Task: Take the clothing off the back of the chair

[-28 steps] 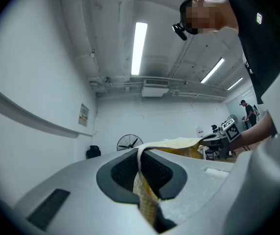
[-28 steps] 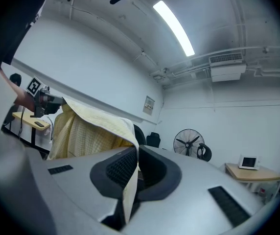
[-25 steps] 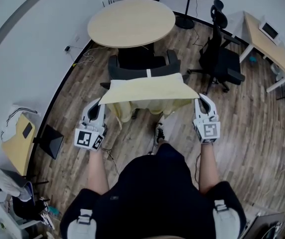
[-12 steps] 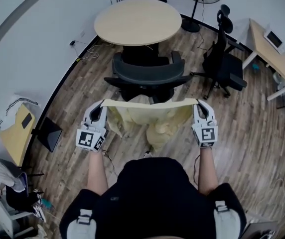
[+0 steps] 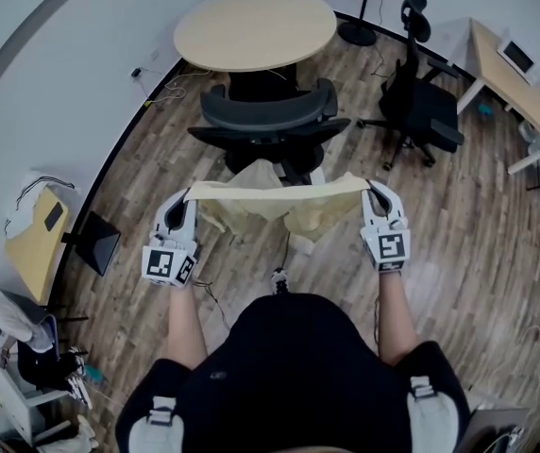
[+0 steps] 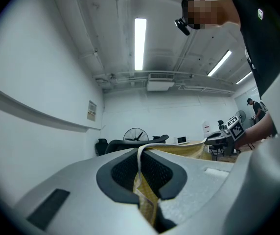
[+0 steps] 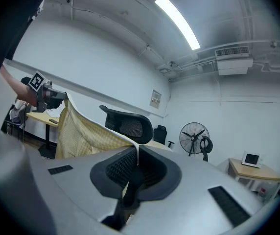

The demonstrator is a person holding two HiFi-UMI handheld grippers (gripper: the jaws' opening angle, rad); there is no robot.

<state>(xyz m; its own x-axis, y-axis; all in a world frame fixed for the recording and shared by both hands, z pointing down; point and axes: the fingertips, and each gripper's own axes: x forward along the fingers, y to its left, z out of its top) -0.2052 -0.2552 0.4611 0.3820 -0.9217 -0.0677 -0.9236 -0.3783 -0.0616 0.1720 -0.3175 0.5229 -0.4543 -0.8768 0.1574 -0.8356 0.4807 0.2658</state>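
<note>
Yellow cloth (image 5: 275,196) is now clear of the chair (image 5: 268,121). A second ago it lay draped over the backrest with its top edge flat across. Half a second ago it had lifted off. Now it hangs in the air between the two grippers, drawn toward the person, with the chair at its 12 o'clock. The backrest is bare, nothing left on it.

The left gripper (image 5: 183,199) is at the cloth's 9 o'clock end and the right gripper (image 5: 374,194) at its 3 o'clock end. Both are clenched on the top hem. The left gripper view shows fabric pinched in the closed jaws and running out toward the other hand. The right gripper view shows the same: a thin hem edge caught between the pads, cloth trailing off to 10 o'clock.

The top edge is stretched nearly straight and the rest sags below it. I can't tell how far the low part sits above the floor.

My read is that the removal itself looks done. What's left, if anything, is setting it down somewhere; the round table (image 5: 254,26) sits beyond the chair at 12 o'clock. The risks are the hanging part snagging on the chair or a thin pinch slipping.
</note>
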